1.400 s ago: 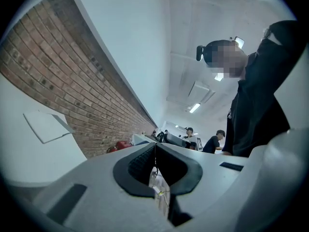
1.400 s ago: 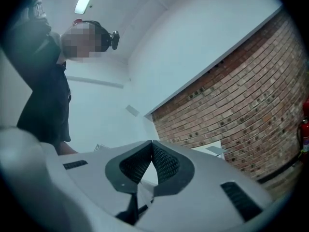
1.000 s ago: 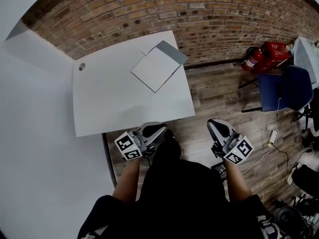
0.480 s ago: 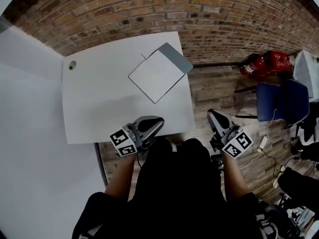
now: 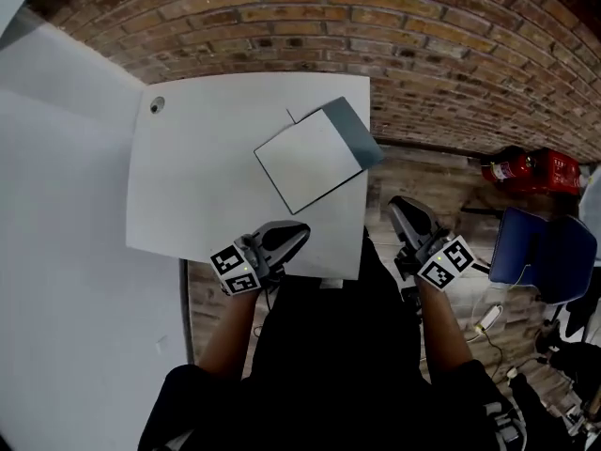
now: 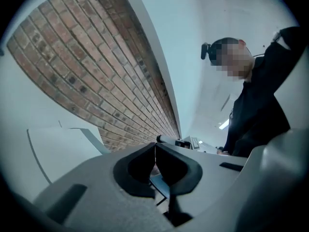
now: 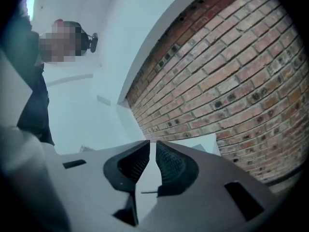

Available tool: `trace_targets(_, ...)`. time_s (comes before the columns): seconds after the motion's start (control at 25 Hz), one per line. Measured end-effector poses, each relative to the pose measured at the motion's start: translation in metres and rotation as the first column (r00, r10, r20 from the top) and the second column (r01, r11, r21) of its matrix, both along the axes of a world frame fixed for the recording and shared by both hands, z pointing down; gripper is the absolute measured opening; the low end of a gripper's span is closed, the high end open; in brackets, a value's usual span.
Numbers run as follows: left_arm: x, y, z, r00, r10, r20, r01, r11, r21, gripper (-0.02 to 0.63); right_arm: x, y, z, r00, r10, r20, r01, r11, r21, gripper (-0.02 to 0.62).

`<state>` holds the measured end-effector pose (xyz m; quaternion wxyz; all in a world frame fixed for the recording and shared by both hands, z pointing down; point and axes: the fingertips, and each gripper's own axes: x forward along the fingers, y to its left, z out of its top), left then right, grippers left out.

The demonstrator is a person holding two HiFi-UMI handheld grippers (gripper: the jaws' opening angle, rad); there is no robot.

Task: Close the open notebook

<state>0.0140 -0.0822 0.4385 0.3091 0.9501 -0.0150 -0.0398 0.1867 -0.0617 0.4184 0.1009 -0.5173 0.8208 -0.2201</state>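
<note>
The open notebook lies at an angle on the right part of the white table, white page up, its grey cover folded out to the far right. My left gripper hovers over the table's near edge, short of the notebook, jaws shut and empty. In the left gripper view the notebook shows low at the left. My right gripper hangs off the table's right side over the floor. Its jaws are opening to a thin slit with nothing between them.
A brick wall runs behind the table. A cable hole sits in the table's far left corner. To the right on the wooden floor stand a red fire extinguisher and a blue chair.
Both grippers have moved forward toward the table. The left one now reaches over the near edge, and the right one has come level with the table's right side.
</note>
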Motion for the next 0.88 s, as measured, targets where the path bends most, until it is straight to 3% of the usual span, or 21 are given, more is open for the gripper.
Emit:
trace_targets(0.12,0.015,-0.012,0.003,0.993,-0.11,-0.038,0.107,0.992,-0.06,0.018,0.018,-0.019,0.012,0.996,-0.082,0.031,0.083,0.996,-0.034,0.041)
trace_targets(0.48,0.041,-0.031,0.027,0.956,-0.284,0.079,0.289,0.956,-0.053,0.017,0.072,-0.073,0.059,0.973,-0.194,0.123,0.208,0.971,-0.12,0.095)
trace_targets(0.72,0.044,-0.026,0.044,0.92,-0.367,0.137,0.378,0.924,-0.058,0.018,0.083,-0.098,0.112,0.94,-0.263,0.219,0.31,0.925,-0.219,0.142)
trace_targets(0.88,0.043,-0.022,0.055,0.906,-0.396,0.152,0.41,0.909,-0.073,0.018,0.086,-0.111,0.152,0.913,-0.258,0.315,0.352,0.889,-0.292,0.177)
